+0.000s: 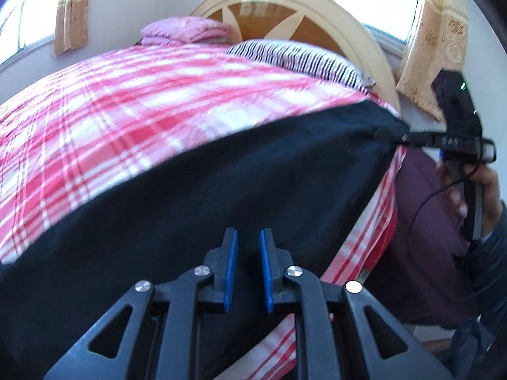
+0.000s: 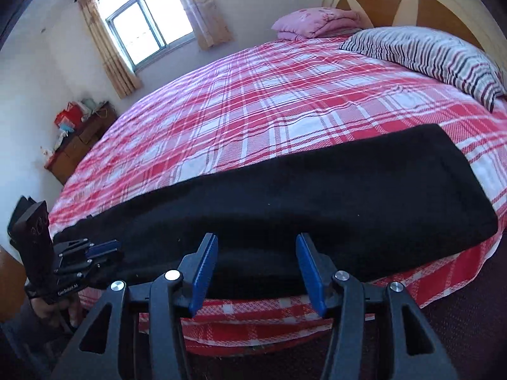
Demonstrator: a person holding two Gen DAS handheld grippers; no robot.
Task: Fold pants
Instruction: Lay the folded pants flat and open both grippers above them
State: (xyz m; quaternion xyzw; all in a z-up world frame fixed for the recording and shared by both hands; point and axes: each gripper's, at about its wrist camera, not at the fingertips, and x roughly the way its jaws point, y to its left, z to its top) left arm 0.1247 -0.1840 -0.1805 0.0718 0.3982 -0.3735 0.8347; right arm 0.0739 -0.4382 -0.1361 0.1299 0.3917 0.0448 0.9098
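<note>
**A:** Where are the pants?

**B:** The black pants (image 2: 317, 196) are 1 long flat strip on the plaid bed (image 2: 253, 101), along its side edge. 1 short end points toward the headboard (image 2: 412, 3), the other away from it.

**A:** Tongs?

**B:** My right gripper (image 2: 256, 240) is wide. Its 2 blue pads straddle the strip's outer long edge without pressing, so it holds nothing. My left gripper (image 1: 248, 234) is at the end far from the headboard. It is nearly closed, with a slim gap between the pads. I can't tell if cloth is pinched.

**A:** Anything at the headboard?

**B:** A striped pillow (image 2: 427, 53) is right in front of it, with a folded pink blanket (image 2: 313, 20) beside. Both are well apart from the pants.
</note>
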